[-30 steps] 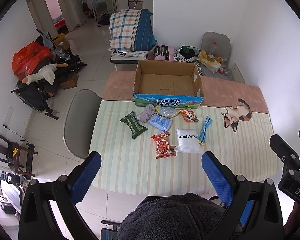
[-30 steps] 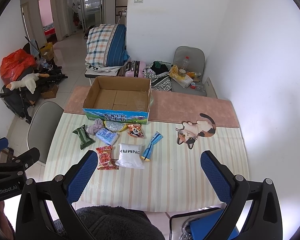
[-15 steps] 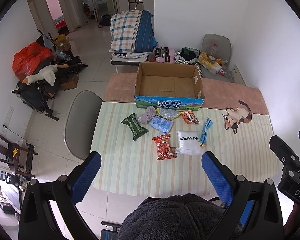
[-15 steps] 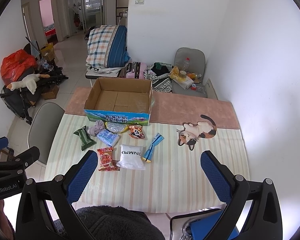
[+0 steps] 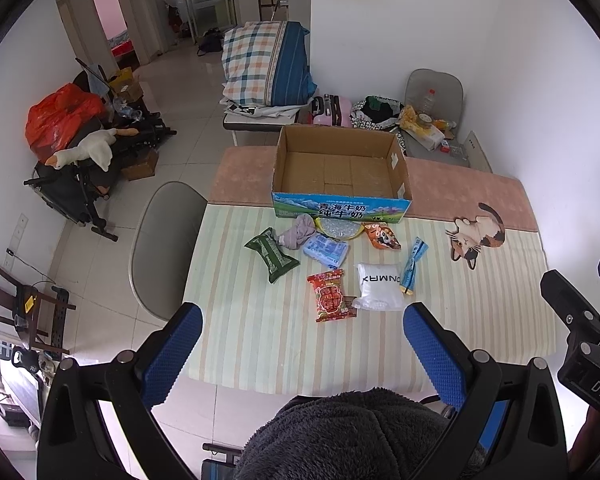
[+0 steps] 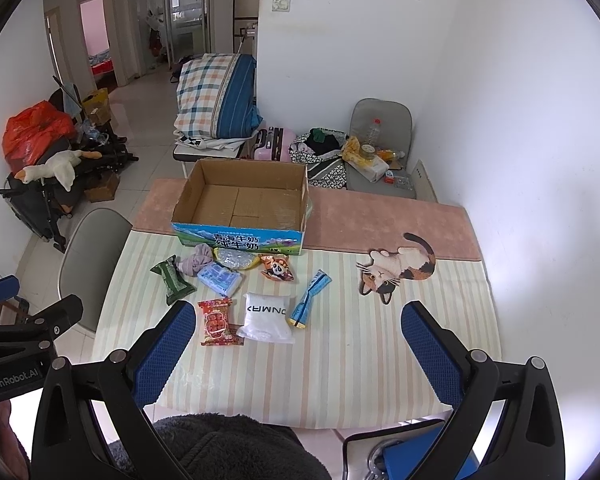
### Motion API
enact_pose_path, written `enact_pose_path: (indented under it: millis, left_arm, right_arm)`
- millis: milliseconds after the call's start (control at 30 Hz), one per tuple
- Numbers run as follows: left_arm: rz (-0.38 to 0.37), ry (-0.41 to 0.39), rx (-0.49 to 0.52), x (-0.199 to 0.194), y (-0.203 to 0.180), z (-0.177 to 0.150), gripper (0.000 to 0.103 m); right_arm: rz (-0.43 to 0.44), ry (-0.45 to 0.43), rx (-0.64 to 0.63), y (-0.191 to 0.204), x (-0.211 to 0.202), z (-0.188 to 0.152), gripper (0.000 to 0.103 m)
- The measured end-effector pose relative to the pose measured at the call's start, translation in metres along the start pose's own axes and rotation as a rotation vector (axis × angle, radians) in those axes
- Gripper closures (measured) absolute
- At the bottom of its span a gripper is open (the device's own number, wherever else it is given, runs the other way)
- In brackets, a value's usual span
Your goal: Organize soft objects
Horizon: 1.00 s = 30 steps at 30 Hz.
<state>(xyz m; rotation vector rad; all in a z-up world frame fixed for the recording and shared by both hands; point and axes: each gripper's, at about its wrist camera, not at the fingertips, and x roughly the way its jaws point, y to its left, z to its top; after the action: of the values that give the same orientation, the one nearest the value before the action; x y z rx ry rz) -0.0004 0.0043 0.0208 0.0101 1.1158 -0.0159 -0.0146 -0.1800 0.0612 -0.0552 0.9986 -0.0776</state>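
An open, empty cardboard box [image 5: 340, 172] stands at the far side of the striped table [image 5: 260, 340]; it also shows in the right wrist view [image 6: 240, 204]. In front of it lie several soft packets: a green pack [image 5: 272, 255], a grey-purple cloth [image 5: 298, 234], a blue tissue pack [image 5: 326, 250], a red snack bag [image 5: 330, 297], a white pouch [image 5: 380, 286], an orange bag [image 5: 382, 237] and a blue stick pack [image 5: 414, 266]. My left gripper [image 5: 300, 352] and my right gripper [image 6: 296, 348] are both open and empty, held high above the table's near edge.
A cat-shaped mat [image 5: 476, 236] lies at the table's right. A grey chair [image 5: 160, 248] stands at the table's left side. Behind the table are a folded plaid quilt [image 5: 264, 68], bags and a second chair [image 5: 432, 92]. A dark fleece sleeve [image 5: 348, 436] fills the bottom.
Both grippers have drifted slightly; the table and packets sit a little lower in the views. Nothing on the table has moved.
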Motion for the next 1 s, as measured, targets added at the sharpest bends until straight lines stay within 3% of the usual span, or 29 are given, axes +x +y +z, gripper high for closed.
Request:
enact_pose_path:
  millis: [133,300,433,500,567,633,733,900,1000]
  left_arm:
    - [-0.006,-0.020,-0.014,0.004,0.004,0.004,0.000]
    - [0.060,-0.039,-0.050,0.055,0.021,0.023,0.000]
    - [0.051,0.101,-0.066,0.139,0.031,0.030,0.000]
    - [0.018,0.212,-0.073,0.193,0.035,0.027,0.002]
    - [0.011,0.298,-0.079,0.239,0.034,0.020,0.013]
    - [-0.007,0.382,-0.084,0.278,0.030,0.011,0.035]
    - [-0.035,0.516,-0.129,0.344,0.025,-0.005,0.037]
    - [-0.054,0.610,-0.226,0.400,0.025,-0.021,0.037]
    - [-0.107,0.655,-0.273,0.419,0.019,-0.028,0.036]
  right_arm:
    - [0.013,0.023,0.016,0.001,0.012,0.000,0.000]
    - [0.019,0.104,0.038,-0.002,0.080,0.003,0.000]
    - [0.037,0.239,0.052,0.002,0.175,-0.002,0.000]
    - [0.059,0.331,0.048,0.009,0.237,-0.011,0.000]
    - [0.069,0.420,0.024,0.020,0.296,-0.023,0.000]
    - [0.071,0.507,0.013,0.032,0.352,-0.038,0.000]
    - [0.059,0.619,-0.009,0.046,0.427,-0.058,0.000]
    - [0.092,0.725,0.010,0.055,0.491,-0.083,0.000]
    - [0.128,0.773,0.047,0.055,0.512,-0.097,0.000]
